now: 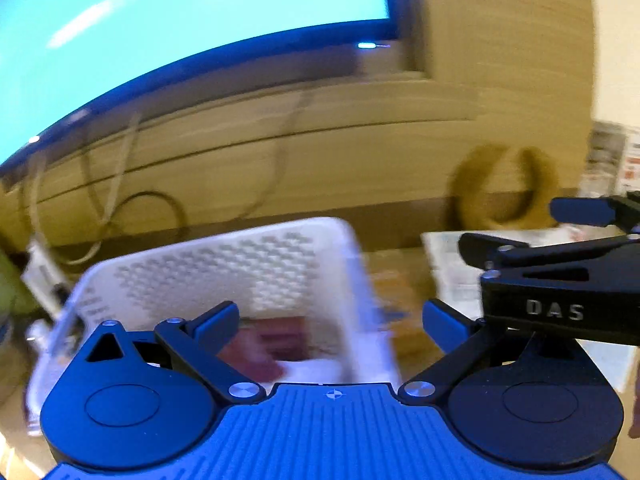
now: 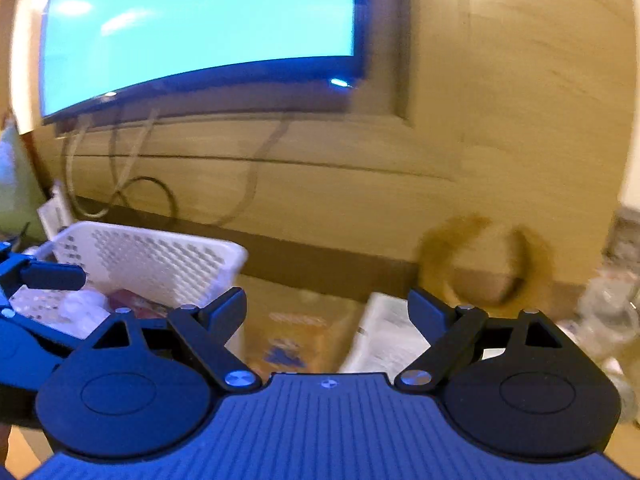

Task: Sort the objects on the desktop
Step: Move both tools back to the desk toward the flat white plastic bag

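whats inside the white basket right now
The white basket holds a reddish packet and some crumpled white stuff. Blur and the near wall hide whatever lies deeper.

A glowing pale-blue wall screen (image 2: 200,24) hangs on light wood panelling (image 2: 500,100), grey cables (image 2: 132,176) dangling beneath.

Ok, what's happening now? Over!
Left tool open, empty, over white basket. Right tool open, empty, above papers. Red thing already in basket. Nothing in the way.
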The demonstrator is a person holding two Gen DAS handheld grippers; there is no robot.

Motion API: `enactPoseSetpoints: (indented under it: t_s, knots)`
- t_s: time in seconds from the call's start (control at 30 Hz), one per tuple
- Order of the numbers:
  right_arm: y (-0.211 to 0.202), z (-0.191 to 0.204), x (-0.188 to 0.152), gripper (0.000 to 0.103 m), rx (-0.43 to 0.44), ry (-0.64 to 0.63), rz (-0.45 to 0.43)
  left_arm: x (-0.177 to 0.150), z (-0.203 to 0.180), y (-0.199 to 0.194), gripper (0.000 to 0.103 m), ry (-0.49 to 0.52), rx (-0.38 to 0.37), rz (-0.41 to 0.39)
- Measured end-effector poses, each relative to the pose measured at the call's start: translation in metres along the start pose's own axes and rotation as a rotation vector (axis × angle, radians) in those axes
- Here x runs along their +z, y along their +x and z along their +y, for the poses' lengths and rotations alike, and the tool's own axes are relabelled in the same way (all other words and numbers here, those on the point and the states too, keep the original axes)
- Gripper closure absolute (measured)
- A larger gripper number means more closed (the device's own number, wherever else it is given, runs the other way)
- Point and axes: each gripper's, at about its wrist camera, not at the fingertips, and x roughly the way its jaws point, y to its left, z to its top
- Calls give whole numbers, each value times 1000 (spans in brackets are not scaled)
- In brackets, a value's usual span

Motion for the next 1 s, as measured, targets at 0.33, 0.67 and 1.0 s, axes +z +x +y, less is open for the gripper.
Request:
enactPoseSetpoints:
  t_s: [0.33, 0.67, 1.0]
  knots:
    - [-28, -66, -57, 13, -110, 74, 68, -41, -112, -4, 0, 185, -111, -32]
    - [-19, -121, -122, 11, -280, 189, 222, -89, -136, 67, 0, 285, -108, 102]
    - [4, -144, -156, 10, -399, 284, 336, -95, -122, 116, 0, 290, -137, 157]
